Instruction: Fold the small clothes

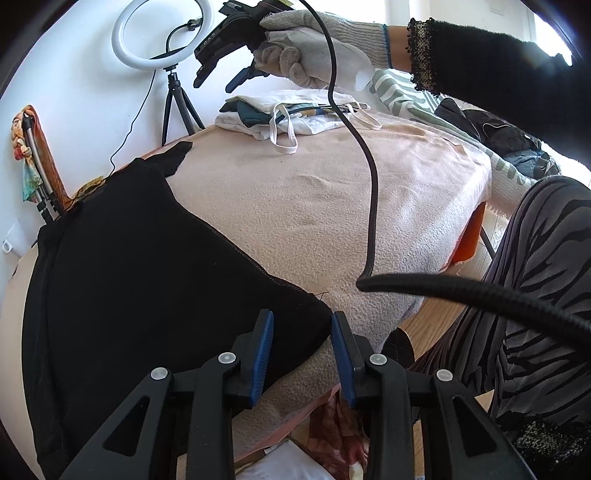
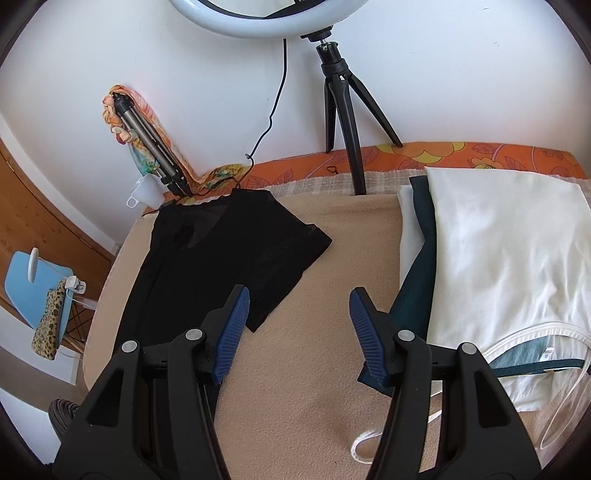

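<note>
A black garment (image 1: 147,266) lies spread on the left of a beige blanket-covered table (image 1: 314,206); it also shows in the right wrist view (image 2: 221,251). My left gripper (image 1: 302,325) is open, its blue pads either side of the garment's near corner, just above it. My right gripper (image 2: 299,314) is open and empty, held above the blanket between the black garment and a stack of folded clothes (image 2: 498,258). In the left wrist view the right gripper (image 1: 218,70) hangs high above the stack (image 1: 295,114) in a gloved hand.
A ring light on a tripod (image 1: 162,33) stands at the table's far edge, also in the right wrist view (image 2: 343,122). A black cable (image 1: 369,192) hangs across the blanket. A pile of unfolded clothes (image 1: 491,133) lies at the far right. The person's striped trousers (image 1: 535,280) are right.
</note>
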Available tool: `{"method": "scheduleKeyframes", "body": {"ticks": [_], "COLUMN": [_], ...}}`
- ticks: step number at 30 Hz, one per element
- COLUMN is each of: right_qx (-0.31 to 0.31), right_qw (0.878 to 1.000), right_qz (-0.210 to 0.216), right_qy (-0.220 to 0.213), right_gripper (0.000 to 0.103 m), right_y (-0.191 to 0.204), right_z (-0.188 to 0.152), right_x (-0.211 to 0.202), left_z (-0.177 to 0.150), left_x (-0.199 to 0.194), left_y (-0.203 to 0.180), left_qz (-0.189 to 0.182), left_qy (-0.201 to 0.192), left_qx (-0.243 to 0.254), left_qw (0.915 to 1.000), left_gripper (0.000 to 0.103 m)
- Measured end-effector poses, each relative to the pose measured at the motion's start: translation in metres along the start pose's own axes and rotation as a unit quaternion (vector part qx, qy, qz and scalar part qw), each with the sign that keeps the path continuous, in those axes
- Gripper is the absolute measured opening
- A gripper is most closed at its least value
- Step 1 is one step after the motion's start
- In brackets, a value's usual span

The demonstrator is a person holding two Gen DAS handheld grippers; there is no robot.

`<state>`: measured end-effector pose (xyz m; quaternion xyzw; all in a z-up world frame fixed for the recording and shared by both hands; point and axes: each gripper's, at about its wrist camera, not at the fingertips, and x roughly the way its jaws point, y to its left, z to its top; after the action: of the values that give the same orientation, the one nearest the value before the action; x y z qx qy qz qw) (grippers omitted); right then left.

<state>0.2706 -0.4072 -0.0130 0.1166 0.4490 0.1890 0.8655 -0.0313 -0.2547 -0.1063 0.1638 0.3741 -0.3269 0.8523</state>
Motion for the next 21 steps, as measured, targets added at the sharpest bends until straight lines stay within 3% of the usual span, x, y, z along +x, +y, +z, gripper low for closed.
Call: {"method": "scheduleKeyframes", "body": {"ticks": [3, 6, 8, 9, 12, 15, 19, 21], "right_qx": [0.01, 0.027, 0.028, 0.027, 0.035, 0.055, 0.09, 0.116], "right_qw": [1.0, 0.999, 0.999, 0.999, 0.998, 0.996, 0.994, 0.991], "right_qz": [0.005, 0.022, 0.027, 0.028, 0.035, 0.042, 0.01, 0.021], "right_qy": [0.001, 0.013, 0.023, 0.027, 0.044, 0.055, 0.054, 0.056], "right_gripper": [0.06, 0.06, 0.06, 0.06, 0.06, 0.06, 0.06, 0.06], "right_y": [-0.003, -0.003, 0.002, 0.006, 0.014, 0.018, 0.014, 0.011], "right_z": [0.001, -0.002, -0.003, -0.004, -0.005, -0.005, -0.002, -0.001], "right_x": [0.004, 0.019, 0.033, 0.041, 0.064, 0.087, 0.114, 0.126], "left_z": [0.001, 0.001, 0.003, 0.004, 0.007, 0.008, 0.009, 0.008], "left_x": [0.002, 0.009, 0.011, 0.01, 0.007, -0.001, -0.01, -0.012], "left_y": [-0.003, -0.005, -0.002, 0.0, 0.01, 0.017, 0.022, 0.024], "left_qz": [-0.005, 0.004, -0.002, 0.002, -0.01, -0.017, -0.018, -0.018], "left_qy": [0.0, 0.008, 0.009, 0.006, -0.001, -0.016, -0.028, -0.031], "left_qx": [0.003, 0.011, 0.003, -0.004, -0.031, -0.053, -0.059, -0.065], "left_qw": [1.0, 0.9999, 1.0, 1.0, 0.9995, 0.9983, 0.9977, 0.9972], "left_gripper": [0.04, 0.039, 0.029, 0.016, 0.003, 0.002, 0.002, 0.002]}}
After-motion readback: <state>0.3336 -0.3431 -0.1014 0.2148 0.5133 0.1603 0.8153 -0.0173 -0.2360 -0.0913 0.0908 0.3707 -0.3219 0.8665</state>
